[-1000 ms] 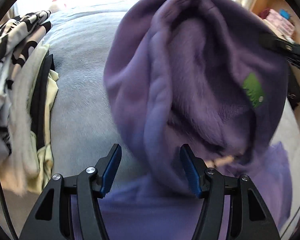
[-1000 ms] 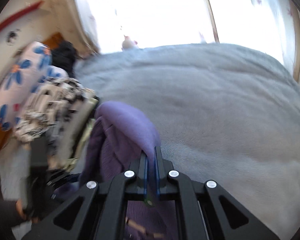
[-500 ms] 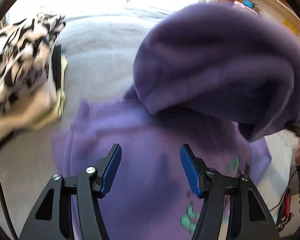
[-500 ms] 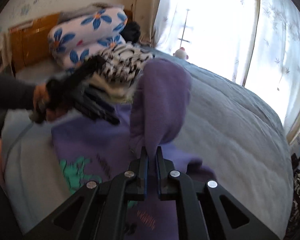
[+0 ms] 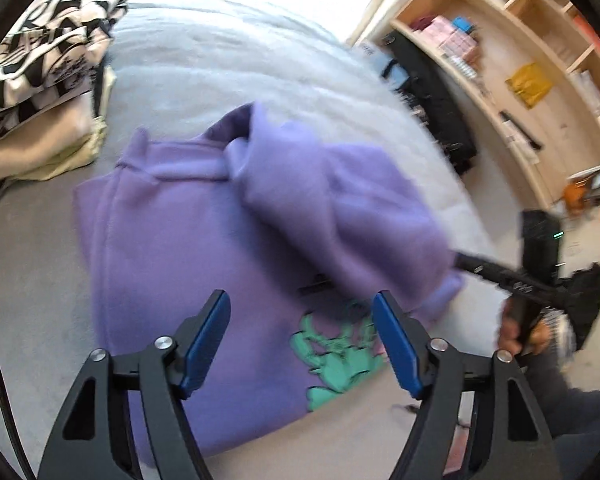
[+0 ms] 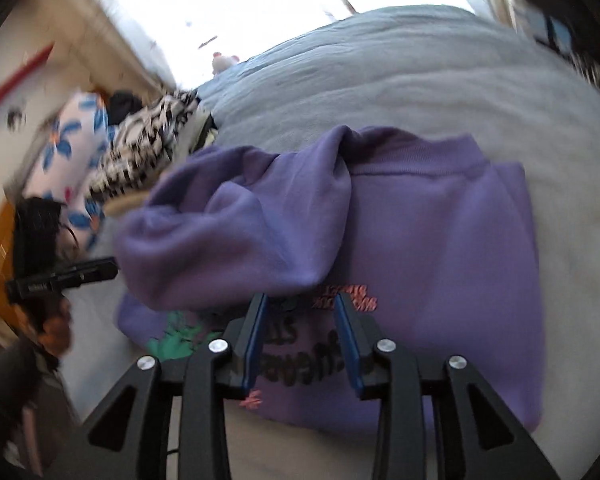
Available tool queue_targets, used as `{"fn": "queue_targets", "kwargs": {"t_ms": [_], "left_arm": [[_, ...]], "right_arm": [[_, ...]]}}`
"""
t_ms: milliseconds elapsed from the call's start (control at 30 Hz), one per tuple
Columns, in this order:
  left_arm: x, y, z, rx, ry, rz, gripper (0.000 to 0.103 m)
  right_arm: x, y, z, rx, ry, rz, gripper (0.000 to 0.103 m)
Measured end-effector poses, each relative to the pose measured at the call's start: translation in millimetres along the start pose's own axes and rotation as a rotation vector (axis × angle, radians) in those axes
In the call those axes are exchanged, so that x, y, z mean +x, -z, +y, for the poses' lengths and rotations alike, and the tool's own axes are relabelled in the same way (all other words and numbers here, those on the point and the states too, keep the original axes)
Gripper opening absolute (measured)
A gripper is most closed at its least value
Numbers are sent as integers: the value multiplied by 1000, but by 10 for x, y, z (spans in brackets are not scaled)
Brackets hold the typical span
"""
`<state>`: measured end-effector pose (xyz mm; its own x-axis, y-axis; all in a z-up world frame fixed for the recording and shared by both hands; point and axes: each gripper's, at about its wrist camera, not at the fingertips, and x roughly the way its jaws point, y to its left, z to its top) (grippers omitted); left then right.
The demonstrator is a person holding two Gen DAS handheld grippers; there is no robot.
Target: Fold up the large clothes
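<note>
Left wrist view: purple sweatshirt (image 5: pixel 172 240) lies on grey bed (image 5: pixel 228 68), sleeve folded across; left hand-held gripper (image 5: pixel 302 340) wide, just opening; right hand-held gripper (image 6: pixel 302 340) just opening, gripping nothing

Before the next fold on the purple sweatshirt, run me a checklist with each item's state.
1. Right gripper let go of the sleeve: ok, jaws just opened, nothing pinched.
2. Left gripper free: ok, open, just widened, empty.
3. Sleeve lies across the purple sweatshirt: ok.
4. Sleeve flat: not ok, bunched.
5. Sweatshirt apart from the stack of folded clothes: ok.
6. Far edge square: cannot tell, blurred.
</note>
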<state>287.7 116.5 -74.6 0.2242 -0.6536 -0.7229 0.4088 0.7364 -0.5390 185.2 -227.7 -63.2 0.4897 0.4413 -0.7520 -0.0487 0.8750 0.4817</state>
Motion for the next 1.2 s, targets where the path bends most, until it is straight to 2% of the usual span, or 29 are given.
{"fn": "queue_targets", "kwargs": {"t_ms": [133, 200, 267, 467, 533, 600, 633, 667, 700, 733, 800, 867, 933, 1000, 1133, 1200], "left_arm": [[20, -176, 54, -17, 73, -20, 80], [127, -265, 137, -54, 124, -12, 82], [283, -324, 209, -95, 173, 5, 82], [698, -400, 367, -188, 230, 9, 79], [738, -374, 332, -185, 233, -12, 65], [766, -388, 281, -167, 197, -43, 25], [743, -400, 267, -169, 177, -59, 20], [706, -406, 261, -178, 159, -83, 17], [669, -397, 249, -178, 145, -94, 15], [597, -399, 204, -168, 106, -123, 14], [455, -380, 112, -141, 61, -172, 13], [284, -309, -17, -101, 23, -228, 12], [215, -174, -134, -74, 0, -252, 12], [260, 22, -211, -62, -30, -231, 12], [540, 493, -221, -71, -92, -145, 12], [634, 609, -175, -88, -102, -126, 12]], "right_arm": [[-29, 85, -77, 146, -150, 7, 52], [49, 94, -101, 191, -197, 22, 59], [133, 97, -125, 234, -234, 33, 59], [444, 68, -125, 341, -347, 58, 60], [536, 44, -112, 362, -372, 60, 60], [627, -7, -110, 379, -381, 49, 60], [648, -43, -115, 380, -386, 33, 61], [653, -81, -117, 372, -380, 17, 60], [645, -155, -91, 341, -358, -1, 52], [630, -217, -47, 296, -340, -14, 33], [526, -339, 81, 186, -319, -52, 16], [328, -427, 191, 68, -293, -123, 15], [195, -408, 177, 19, -277, -137, 14], [180, -305, 88, 16, -261, -103, 14], [287, 215, -128, -1, -148, 15, 12], [391, 463, -276, 32, -115, 58, 12]]}}
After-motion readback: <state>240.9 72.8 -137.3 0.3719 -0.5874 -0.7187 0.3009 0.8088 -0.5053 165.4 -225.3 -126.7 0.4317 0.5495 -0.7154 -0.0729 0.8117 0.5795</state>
